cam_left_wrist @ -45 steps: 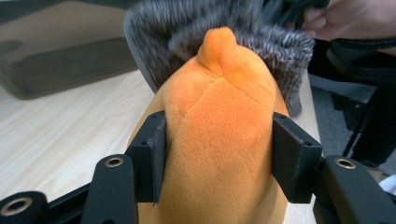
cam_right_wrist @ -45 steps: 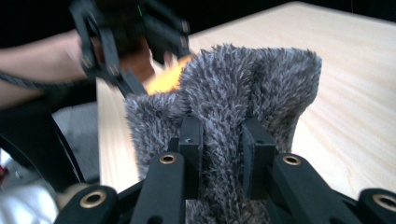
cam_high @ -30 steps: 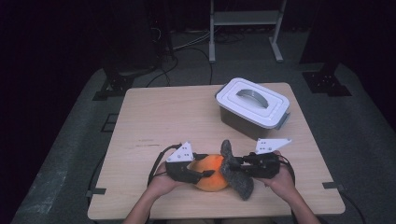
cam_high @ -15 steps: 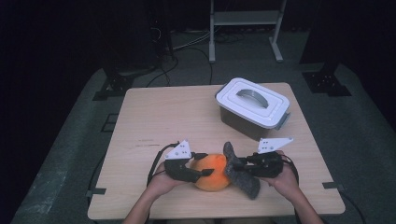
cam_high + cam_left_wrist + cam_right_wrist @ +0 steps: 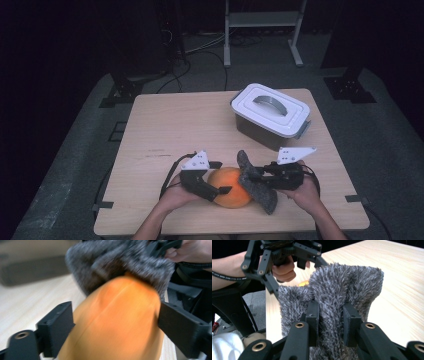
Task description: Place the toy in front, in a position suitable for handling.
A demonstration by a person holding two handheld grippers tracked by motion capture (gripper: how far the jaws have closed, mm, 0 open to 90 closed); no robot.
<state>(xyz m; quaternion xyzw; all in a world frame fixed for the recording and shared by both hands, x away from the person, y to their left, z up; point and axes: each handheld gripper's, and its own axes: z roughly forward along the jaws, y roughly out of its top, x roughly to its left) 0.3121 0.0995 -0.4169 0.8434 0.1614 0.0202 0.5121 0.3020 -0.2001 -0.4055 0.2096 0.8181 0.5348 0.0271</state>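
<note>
At the desk's (image 5: 165, 125) near edge the left tool (image 5: 221, 190) clamps the orange ball (image 5: 227, 186) while the right tool (image 5: 256, 177) pinches the grey cloth (image 5: 260, 187) against its right side, so wiping looks underway, not finished.

Light wooden square table (image 5: 185, 125), white-lidded rectangular plastic storage box with a grey handle (image 5: 271, 116) at its far right, grey metal shelf frame (image 5: 262, 22) beyond, black cables on the dark floor (image 5: 200, 50)
</note>
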